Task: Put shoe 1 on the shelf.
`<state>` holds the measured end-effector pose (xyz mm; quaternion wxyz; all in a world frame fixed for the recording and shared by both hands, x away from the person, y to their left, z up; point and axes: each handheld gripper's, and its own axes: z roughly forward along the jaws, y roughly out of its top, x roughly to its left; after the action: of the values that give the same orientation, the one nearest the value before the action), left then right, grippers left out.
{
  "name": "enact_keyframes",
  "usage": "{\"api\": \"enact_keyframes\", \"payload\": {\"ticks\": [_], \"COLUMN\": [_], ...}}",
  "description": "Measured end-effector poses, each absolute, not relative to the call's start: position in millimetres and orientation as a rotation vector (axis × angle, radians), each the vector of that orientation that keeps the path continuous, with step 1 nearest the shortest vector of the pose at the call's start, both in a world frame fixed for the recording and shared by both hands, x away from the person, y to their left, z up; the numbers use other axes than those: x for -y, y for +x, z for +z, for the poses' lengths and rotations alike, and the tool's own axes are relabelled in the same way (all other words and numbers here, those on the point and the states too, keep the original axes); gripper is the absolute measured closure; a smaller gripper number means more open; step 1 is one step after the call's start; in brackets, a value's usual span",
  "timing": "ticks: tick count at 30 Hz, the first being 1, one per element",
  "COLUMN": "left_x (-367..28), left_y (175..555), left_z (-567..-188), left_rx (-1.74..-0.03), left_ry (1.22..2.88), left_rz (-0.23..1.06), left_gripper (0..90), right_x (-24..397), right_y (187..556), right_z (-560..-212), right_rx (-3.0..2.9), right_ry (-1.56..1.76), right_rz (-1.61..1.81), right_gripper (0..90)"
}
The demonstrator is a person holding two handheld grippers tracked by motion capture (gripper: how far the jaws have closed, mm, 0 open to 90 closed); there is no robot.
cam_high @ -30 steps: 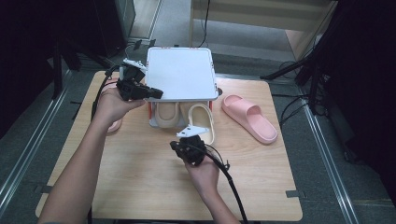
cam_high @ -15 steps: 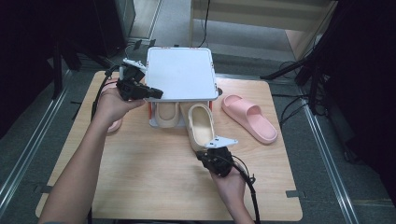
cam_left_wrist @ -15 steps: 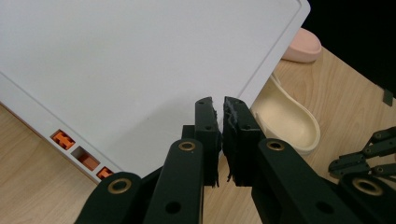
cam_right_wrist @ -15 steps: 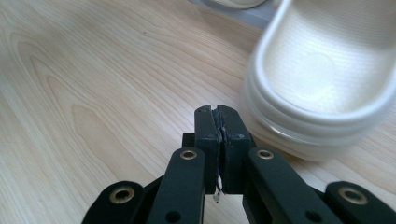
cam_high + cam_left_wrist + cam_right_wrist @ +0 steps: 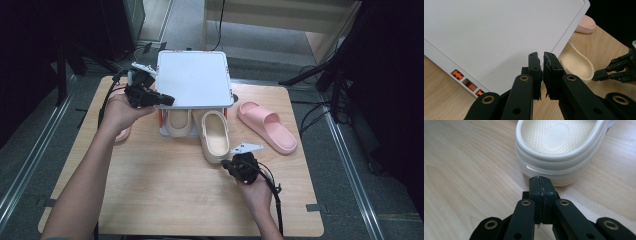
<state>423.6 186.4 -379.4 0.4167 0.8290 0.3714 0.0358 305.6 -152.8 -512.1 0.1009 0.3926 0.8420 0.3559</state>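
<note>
1. The left claw [image 5: 167, 100], closed and empty, rests against the white plastic rack lid [image 5: 194, 79], seemingly steadying it.
2. The right claw [image 5: 540, 180], closed and empty, sits just behind the cream rubber slipper [image 5: 560, 147], which lies half under the rack on the wooden table [image 5: 165, 190], likely to nudge it in.

High view: table [image 5: 165, 195] evenly lit from above, surroundings fall to near black at left and right edges. Shadows soft and short. White lid [image 5: 194, 79] bright, close to washed out; slight overall softness. Left gripper view: lid pale and flat, jaws at the bottom slightly blurred. Right gripper view: cream slipper [image 5: 559, 147] sharp, faint sheen on wood.
</note>
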Motion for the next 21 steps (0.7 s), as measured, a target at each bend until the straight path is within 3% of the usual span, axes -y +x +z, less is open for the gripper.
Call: {"api": "enact_keyframes", "payload": {"ticks": [21], "left_x": [-187], "left_y": [424], "left_z": [-379], "left_rx": [-0.93], "left_ry": [2.083], "left_rz": [0.089], "left_gripper": [84.2], "right_x": [93], "right_y": [371], "right_z": [-506], "right_rx": [-2.455], "right_ry": [1.153], "right_rz": [1.053], "right_gripper": [90.0]}}
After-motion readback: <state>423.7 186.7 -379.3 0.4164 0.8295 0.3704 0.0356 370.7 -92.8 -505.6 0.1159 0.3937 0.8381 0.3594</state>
